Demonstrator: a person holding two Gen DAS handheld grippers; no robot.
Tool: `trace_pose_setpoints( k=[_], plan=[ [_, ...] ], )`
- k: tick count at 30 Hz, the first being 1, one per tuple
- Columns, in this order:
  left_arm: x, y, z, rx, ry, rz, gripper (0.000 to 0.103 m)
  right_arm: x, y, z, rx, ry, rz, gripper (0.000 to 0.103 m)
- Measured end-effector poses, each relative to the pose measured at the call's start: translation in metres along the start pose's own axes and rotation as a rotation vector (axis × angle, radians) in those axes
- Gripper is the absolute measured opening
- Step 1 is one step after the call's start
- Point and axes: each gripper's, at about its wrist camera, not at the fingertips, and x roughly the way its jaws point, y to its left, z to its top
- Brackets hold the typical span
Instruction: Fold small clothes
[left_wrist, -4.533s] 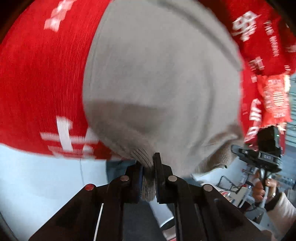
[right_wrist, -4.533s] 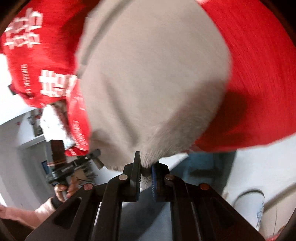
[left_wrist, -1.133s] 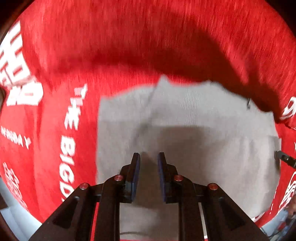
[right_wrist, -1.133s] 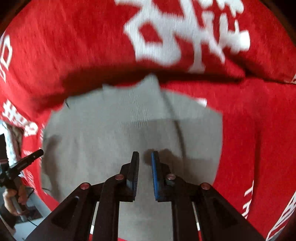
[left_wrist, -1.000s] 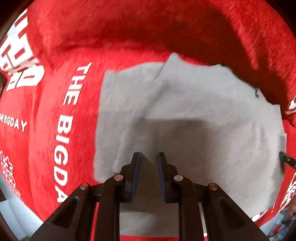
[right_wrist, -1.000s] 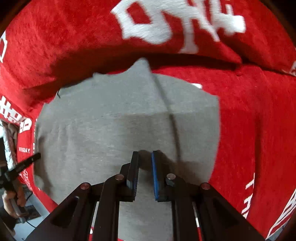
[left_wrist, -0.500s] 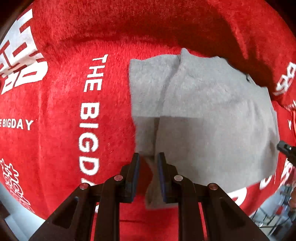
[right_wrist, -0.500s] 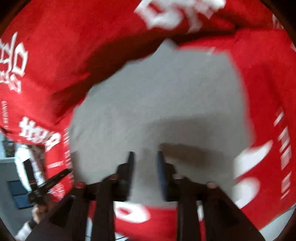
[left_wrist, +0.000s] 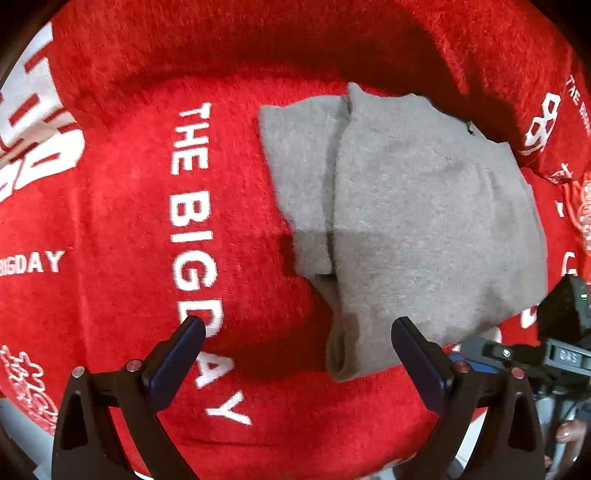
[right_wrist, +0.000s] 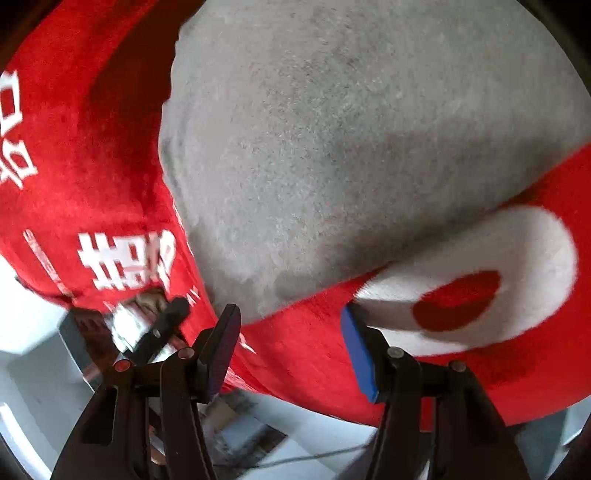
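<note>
A grey knitted garment (left_wrist: 413, 221) lies folded flat on a red plush cloth (left_wrist: 129, 229) with white lettering. In the left wrist view a sleeve cuff sticks out at its near edge. My left gripper (left_wrist: 297, 326) is open and empty, hovering over the garment's near left corner. In the right wrist view the grey garment (right_wrist: 332, 129) fills the upper part of the picture. My right gripper (right_wrist: 290, 317) is open and empty just off its near edge, above the red cloth (right_wrist: 303, 354).
The red cloth rises in a fold behind the garment (left_wrist: 295, 44). The other hand-held gripper (left_wrist: 554, 343) shows at the right edge of the left wrist view. The cloth's near edge drops to a pale floor (right_wrist: 37, 387).
Both grippers were shut on the garment's edge, laid it down on the red cloth, then opened wide and drew back toward the near edge. The garment now lies folded.
</note>
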Motion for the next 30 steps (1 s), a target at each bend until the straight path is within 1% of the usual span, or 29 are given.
trace_pose_setpoints(
  k=[2,3,4,6,7,9,10,11,12,13,14,15,16,18,21,24,25,28,30],
  plan=[
    [0.006,0.0,0.001,-0.006,0.017,-0.049,0.081,0.004,-0.002,-0.001,0.038,-0.035,0.038,0.062],
    [0.01,-0.002,0.001,-0.008,0.033,-0.077,0.081,0.001,-0.004,0.0,0.053,-0.051,0.055,0.062],
    [0.016,-0.004,0.001,-0.007,0.047,-0.122,0.08,0.0,-0.006,0.001,0.066,-0.064,0.068,0.062],
    [0.024,-0.019,0.003,-0.003,0.068,-0.185,0.063,-0.003,-0.009,0.006,0.092,-0.081,0.093,0.062],
    [0.03,-0.025,0.002,0.0,0.09,-0.214,0.059,-0.003,-0.012,0.007,0.113,-0.087,0.111,0.062],
    [0.039,-0.034,0.003,0.002,0.117,-0.241,0.033,-0.002,-0.018,0.01,0.163,-0.103,0.16,0.062],
    [0.038,-0.041,0.003,0.011,0.119,-0.23,0.028,0.0,-0.019,0.011,0.184,-0.111,0.177,0.062],
    [0.039,-0.043,0.004,0.018,0.113,-0.221,0.014,0.002,-0.019,0.012,0.199,-0.118,0.188,0.06],
    [0.038,-0.044,0.006,0.016,0.108,-0.226,0.01,0.001,-0.02,0.014,0.212,-0.126,0.184,0.027],
    [0.035,-0.044,0.009,0.003,0.104,-0.248,0.01,0.001,-0.019,0.015,0.212,-0.128,0.16,0.008],
    [0.027,-0.045,0.012,-0.009,0.094,-0.277,0.01,0.003,-0.016,0.017,0.204,-0.119,0.131,0.008],
    [0.02,-0.043,0.013,-0.012,0.085,-0.292,0.01,0.001,-0.011,0.018,0.186,-0.124,0.126,0.008],
    [0.013,-0.042,0.012,-0.005,0.071,-0.3,0.01,-0.003,-0.006,0.017,0.161,-0.125,0.129,0.008],
    [0.005,-0.04,0.01,0.013,0.055,-0.296,0.009,-0.012,0.004,0.012,0.092,-0.121,0.105,0.008],
    [0.008,-0.041,-0.001,0.039,0.072,-0.265,0.008,-0.016,0.008,0.005,0.04,-0.103,0.049,0.008],
    [0.029,-0.039,-0.015,0.044,0.119,-0.207,0.007,-0.004,-0.005,0.006,0.038,-0.07,-0.028,0.008],
    [0.033,-0.038,-0.017,0.038,0.123,-0.207,0.007,0.0,-0.01,0.008,0.036,-0.061,-0.061,0.008],
    [0.03,-0.042,-0.018,0.06,0.113,-0.196,0.007,0.001,-0.012,0.009,0.038,-0.041,-0.059,0.008],
    [0.018,-0.046,-0.017,0.101,0.101,-0.179,0.007,-0.007,-0.007,0.008,-0.005,-0.001,-0.079,0.008]
  ],
)
